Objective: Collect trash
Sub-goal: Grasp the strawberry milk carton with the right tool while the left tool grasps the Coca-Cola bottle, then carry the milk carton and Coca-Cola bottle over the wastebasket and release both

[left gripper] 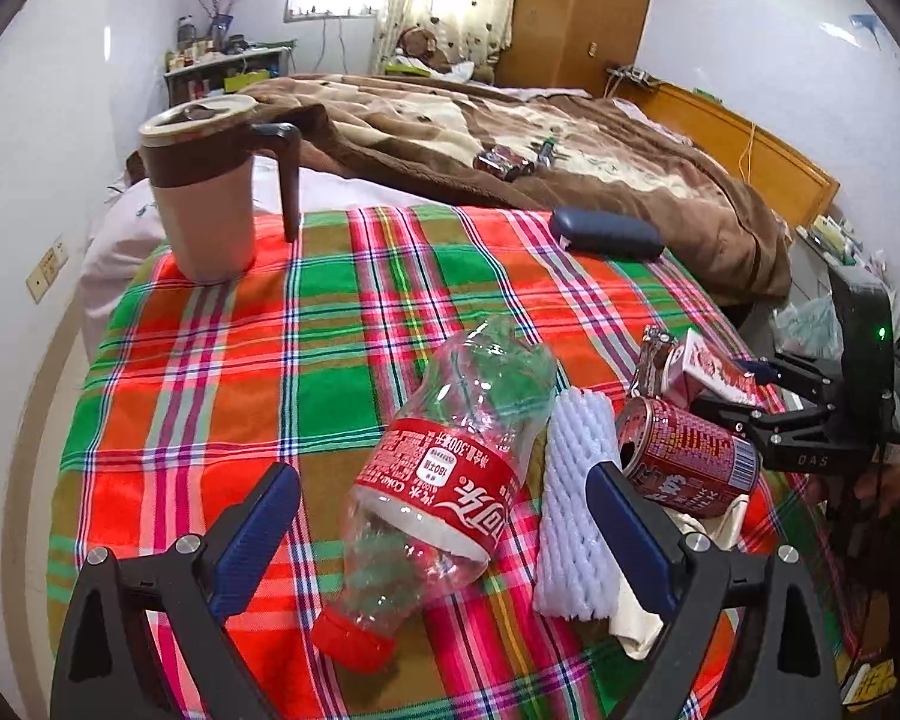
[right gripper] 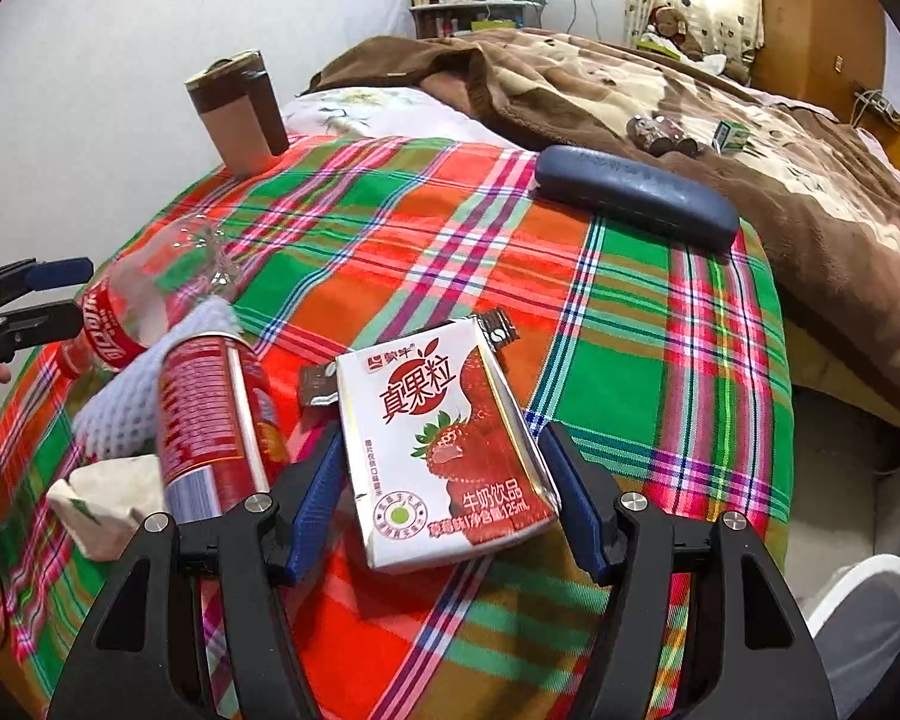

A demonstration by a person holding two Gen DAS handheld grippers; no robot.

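On the plaid surface (left gripper: 330, 324), the left gripper (left gripper: 444, 516) spreads its fingers open around a crushed bottle (left gripper: 444, 480) lying beside white foam netting (left gripper: 576, 498) and a can (left gripper: 690, 456), while the right gripper (right gripper: 444, 498) stands open, its fingers flanking a carton (right gripper: 444, 444) without pressing it.

Both grippers, left gripper (left gripper: 444, 540) and right gripper (right gripper: 444, 504), are showing black frames, blue pads, silver screws; one is perhaps lettered "DAS".
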